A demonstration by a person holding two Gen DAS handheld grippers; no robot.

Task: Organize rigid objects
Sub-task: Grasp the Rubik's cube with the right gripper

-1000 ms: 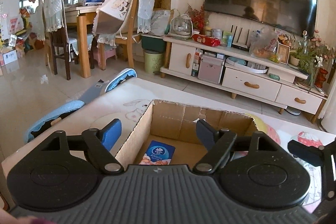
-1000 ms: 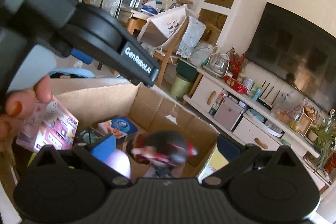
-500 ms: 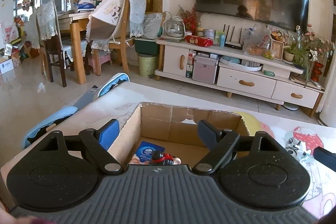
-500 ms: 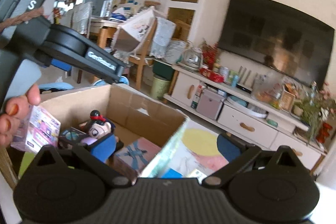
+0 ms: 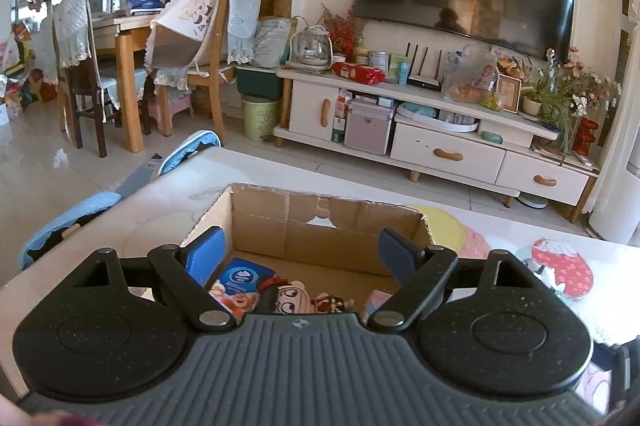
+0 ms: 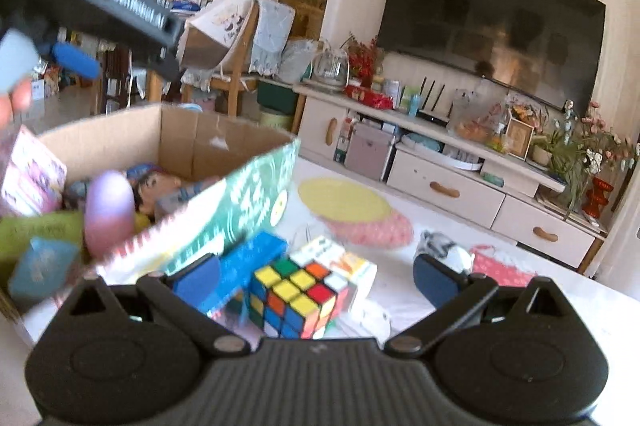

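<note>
My left gripper [image 5: 302, 252] stands open over the open cardboard box [image 5: 328, 222], nothing between its fingers. Below it in the box lie a blue tissue pack [image 5: 248, 276] and a big-eyed doll [image 5: 286, 296]. My right gripper [image 6: 316, 278] is open, low over the table beside the box's green outer wall [image 6: 240, 210]. A Rubik's cube [image 6: 298, 300] sits on the table between its fingers; the pads are clear of it. Against the cube lie a blue box [image 6: 250, 262] and a white box [image 6: 352, 266]. The left gripper [image 6: 100, 6] also shows above the box in the right wrist view.
The box also holds a purple egg [image 6: 108, 210], a pink carton [image 6: 30, 178] and a doll head [image 6: 156, 182]. The table's patterned cloth [image 6: 352, 210] stretches to the right. A TV cabinet [image 5: 440, 130] stands beyond the table's far edge, chairs [image 5: 208, 66] to the left.
The right gripper let the doll drop into the box, then swung right and down out of the box to the cube on the table. The left gripper stayed over the box.
</note>
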